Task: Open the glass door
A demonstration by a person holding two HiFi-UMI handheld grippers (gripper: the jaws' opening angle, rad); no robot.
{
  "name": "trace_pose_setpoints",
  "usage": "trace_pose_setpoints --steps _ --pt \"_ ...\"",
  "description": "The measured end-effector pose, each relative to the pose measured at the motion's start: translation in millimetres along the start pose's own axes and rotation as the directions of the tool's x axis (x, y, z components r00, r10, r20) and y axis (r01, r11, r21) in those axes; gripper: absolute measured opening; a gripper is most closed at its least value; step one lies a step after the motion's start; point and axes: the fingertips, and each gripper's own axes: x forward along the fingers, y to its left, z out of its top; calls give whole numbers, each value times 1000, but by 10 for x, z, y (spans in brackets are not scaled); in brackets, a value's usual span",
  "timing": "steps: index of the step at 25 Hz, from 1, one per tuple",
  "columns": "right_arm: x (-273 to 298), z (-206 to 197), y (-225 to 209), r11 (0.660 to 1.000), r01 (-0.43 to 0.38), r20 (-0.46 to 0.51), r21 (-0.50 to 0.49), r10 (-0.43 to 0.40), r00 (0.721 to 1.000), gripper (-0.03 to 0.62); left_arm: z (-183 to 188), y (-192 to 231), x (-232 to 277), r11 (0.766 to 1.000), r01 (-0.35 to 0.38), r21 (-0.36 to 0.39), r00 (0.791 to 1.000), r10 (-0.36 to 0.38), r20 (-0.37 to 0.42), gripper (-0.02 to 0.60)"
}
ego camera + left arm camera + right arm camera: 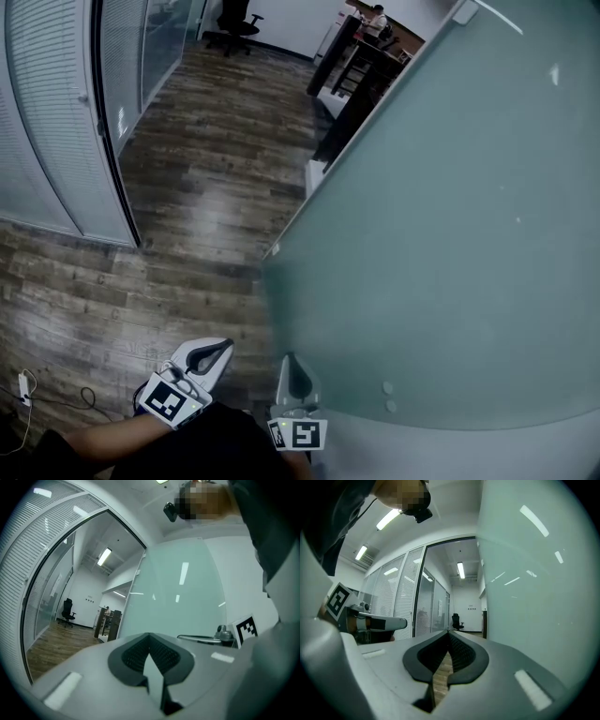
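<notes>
1. The glass door point(441, 234) stands just to the right of the right gripper point(293, 367), and it seems to be swung open.
2. This gripper and the left gripper point(217, 349) have their fingers point(464, 654) pressed together, holding nothing.
3. The pane looks heavy, stiff and slippery, so it is better to push on its flat face than to pinch it.

I am looking at the glass door point(441, 234): a broad frosted pane of pale blue-green, standing upright and catching thin streaks of ceiling light. It is hanging swung open, its lower edge running slantwise across the wood floor point(206, 187) and its near edge rising straight up from that floor. Two small round fittings point(389, 397) are showing on the pane, and a small metal clip point(273, 249) is sitting at the corner nearest the floor.
</notes>
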Motion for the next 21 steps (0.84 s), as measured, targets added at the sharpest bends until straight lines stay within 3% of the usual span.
trace_pose_setpoints --steps 10,15,21 --pt "367 48 272 999 -46 13 -6 46 999 1 76 379 -93 997 -58 44 998 57 30 0" --pt "574 -9 411 998 -55 1 -13 55 999 0 129 576 -78 998 -53 28 998 52 46 0" --pt "421 -104 502 997 -66 -3 29 66 998 0 33 388 -183 997 -68 -23 998 68 5 0"
